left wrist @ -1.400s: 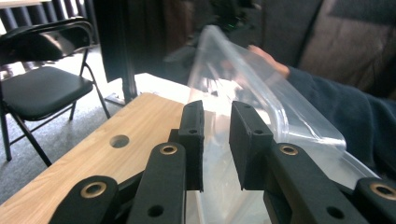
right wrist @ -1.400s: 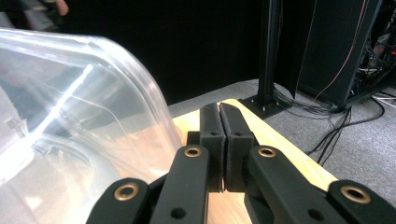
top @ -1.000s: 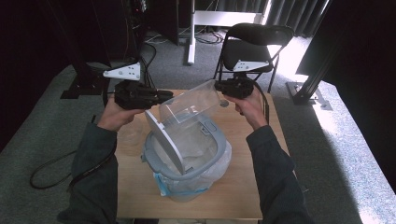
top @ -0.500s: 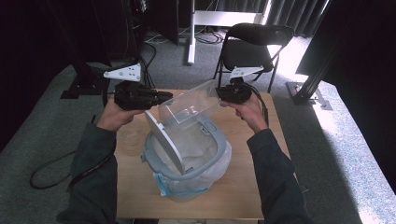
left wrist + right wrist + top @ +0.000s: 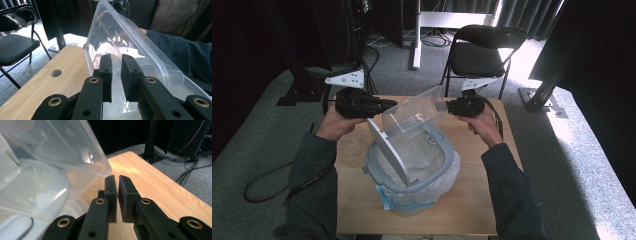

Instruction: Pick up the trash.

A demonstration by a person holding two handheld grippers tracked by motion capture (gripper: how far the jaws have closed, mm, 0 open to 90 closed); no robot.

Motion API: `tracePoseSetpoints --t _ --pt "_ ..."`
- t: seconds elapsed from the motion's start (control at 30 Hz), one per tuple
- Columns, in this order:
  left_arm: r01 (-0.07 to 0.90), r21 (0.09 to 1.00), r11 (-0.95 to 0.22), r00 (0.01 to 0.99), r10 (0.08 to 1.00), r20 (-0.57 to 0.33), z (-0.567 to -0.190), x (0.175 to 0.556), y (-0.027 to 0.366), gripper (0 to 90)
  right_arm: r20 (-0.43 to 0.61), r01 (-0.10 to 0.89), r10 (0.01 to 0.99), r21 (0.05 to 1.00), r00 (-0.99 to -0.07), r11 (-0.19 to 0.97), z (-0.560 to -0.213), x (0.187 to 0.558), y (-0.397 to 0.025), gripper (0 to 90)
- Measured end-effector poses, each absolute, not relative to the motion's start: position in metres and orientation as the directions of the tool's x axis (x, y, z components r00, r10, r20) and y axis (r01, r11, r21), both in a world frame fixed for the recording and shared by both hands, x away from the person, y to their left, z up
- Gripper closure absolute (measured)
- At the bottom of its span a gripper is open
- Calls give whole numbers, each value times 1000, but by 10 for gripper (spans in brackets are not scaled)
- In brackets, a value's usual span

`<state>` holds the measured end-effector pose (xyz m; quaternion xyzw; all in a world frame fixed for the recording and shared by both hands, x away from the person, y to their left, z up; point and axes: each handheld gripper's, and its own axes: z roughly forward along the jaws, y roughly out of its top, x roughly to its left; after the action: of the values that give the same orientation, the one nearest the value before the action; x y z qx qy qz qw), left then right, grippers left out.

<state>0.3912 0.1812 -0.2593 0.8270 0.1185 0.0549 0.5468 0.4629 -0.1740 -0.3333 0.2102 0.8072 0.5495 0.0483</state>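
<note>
Two grippers are holding one clear tub (image 5: pixel 414 112) up over a grey bin (image 5: pixel 412 170), tilted, mouth facing down toward the bin opening. Looks like the step is tipping the tub out into the bin.

To do it well, judging from here: both ends should be rising together so the tub is not twisting, the mouth should be staying over the bin's opening, and the bin's raised lid flap (image 5: pixel 387 150) should be kept clear of the tub's lower edge.

Nearest, the bin is sitting at the middle of the counter (image 5: pixel 472 195), lined with a pale bag, blue showing at the rim below. Lid flap is standing up on its left side.

Above it, the left gripper (image 5: pixel 384 104) is clamped on the tub's left rim; in the left gripper view its pads (image 5: pixel 106 72) are pinching the thin wall, a narrow slit between them. The right gripper (image 5: pixel 449 106) is at the tub's right corner; in the right gripper view its jaws are nearly together just under the tub's corner (image 5: pixel 106 171), and whether plastic is caught between them I cannot tell.

Tub is see-through, rectangular, rounded corners, lipped rim, glare on the wall; looks empty, hard to be sure.

Farther off, a black chair (image 5: pixel 482 52) is standing behind the counter.
</note>
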Motion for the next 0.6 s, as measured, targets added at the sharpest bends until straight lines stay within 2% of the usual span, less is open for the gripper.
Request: tracePoseSetpoints --t 0.3,0.6 --pt "138 914 -382 973 223 -54 -259 395 178 793 147 268 385 921 -911 283 -316 461 -167 841" --pt "156 904 -399 970 236 -63 -267 398 187 803 146 285 409 909 -901 303 -323 461 -173 838"
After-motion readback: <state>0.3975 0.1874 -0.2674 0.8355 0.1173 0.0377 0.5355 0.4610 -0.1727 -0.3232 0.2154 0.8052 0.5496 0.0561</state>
